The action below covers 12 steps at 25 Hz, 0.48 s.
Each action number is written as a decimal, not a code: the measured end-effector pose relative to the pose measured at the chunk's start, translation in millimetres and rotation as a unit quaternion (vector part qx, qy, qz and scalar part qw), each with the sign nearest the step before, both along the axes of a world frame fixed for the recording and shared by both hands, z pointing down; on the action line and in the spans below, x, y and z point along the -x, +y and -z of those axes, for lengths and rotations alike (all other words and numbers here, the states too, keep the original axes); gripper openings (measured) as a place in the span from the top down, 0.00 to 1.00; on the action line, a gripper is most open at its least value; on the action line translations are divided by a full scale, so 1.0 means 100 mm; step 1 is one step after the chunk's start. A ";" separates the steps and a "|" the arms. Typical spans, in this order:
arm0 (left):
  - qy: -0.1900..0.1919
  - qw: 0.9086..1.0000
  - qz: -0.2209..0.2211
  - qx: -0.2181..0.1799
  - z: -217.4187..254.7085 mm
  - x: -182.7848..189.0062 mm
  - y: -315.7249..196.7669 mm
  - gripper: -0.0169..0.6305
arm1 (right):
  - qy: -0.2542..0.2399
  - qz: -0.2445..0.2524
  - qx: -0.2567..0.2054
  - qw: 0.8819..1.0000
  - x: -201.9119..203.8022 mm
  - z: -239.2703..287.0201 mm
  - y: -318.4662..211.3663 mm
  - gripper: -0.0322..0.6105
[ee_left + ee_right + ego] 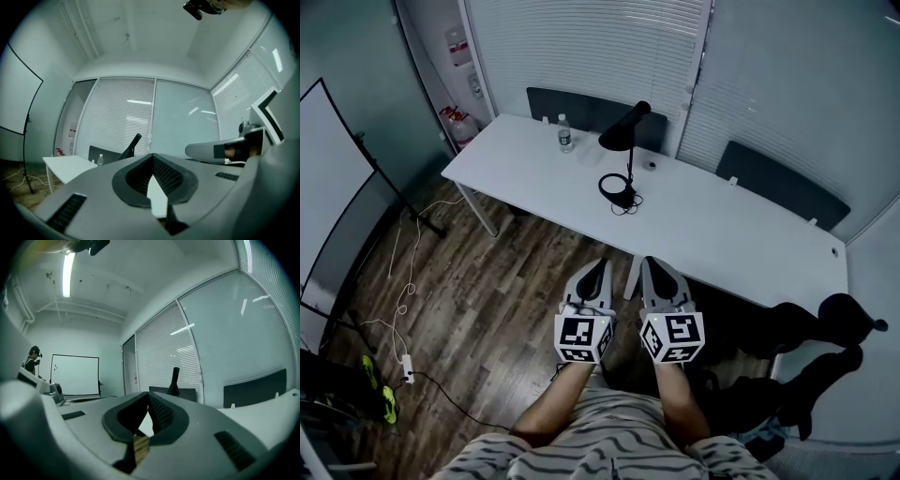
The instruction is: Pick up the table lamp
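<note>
The black table lamp (624, 139) stands on the long white table (731, 239), its cone shade over a ring base (617, 187) with a loose cord. My left gripper (596, 269) and right gripper (652, 267) are side by side over the wooden floor, short of the table's near edge. Both point level at the lamp, and both are shut with nothing held. The lamp shade (133, 142) shows above my left gripper (152, 156) in the left gripper view. It also rises as the lamp (174, 380) beyond my right gripper (149, 397) in the right gripper view.
A water bottle (565, 137) stands left of the lamp. Dark chairs (581, 108) sit behind the table against the blinds. A whiteboard on a stand (333, 187) is at the left, with cables and a power strip (405, 367) on the floor. Dark clothing (811, 342) lies at the right.
</note>
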<state>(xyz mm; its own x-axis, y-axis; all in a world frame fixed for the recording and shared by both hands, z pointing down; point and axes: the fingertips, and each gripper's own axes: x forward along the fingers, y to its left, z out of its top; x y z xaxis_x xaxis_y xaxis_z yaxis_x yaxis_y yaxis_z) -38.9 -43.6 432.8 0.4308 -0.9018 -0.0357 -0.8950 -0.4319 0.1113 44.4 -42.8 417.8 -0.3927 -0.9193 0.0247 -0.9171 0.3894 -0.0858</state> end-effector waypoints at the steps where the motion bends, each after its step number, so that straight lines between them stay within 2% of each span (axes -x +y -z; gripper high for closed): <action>1: 0.001 1.000 -0.003 0.002 -0.01 0.04 -0.11 0.96 | 0.002 -0.004 0.001 1.000 0.03 0.00 -0.10 0.93; 7: 0.014 1.000 -0.017 0.011 -0.03 0.32 -0.64 0.96 | 0.008 -0.028 0.005 1.000 0.18 0.02 -0.55 0.93; 12: 0.016 0.999 -0.035 0.011 -0.05 0.32 -0.84 0.96 | 0.029 -0.048 0.004 0.998 0.20 0.04 -0.76 0.93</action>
<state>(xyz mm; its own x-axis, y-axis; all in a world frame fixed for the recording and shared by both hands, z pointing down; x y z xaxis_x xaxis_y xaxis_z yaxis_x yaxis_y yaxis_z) -70.4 -127.7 438.1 0.4912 -0.8705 -0.0314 -0.8589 -0.4901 0.1488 24.3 -118.9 413.6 -0.3006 -0.9523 0.0527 -0.9536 0.2991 -0.0336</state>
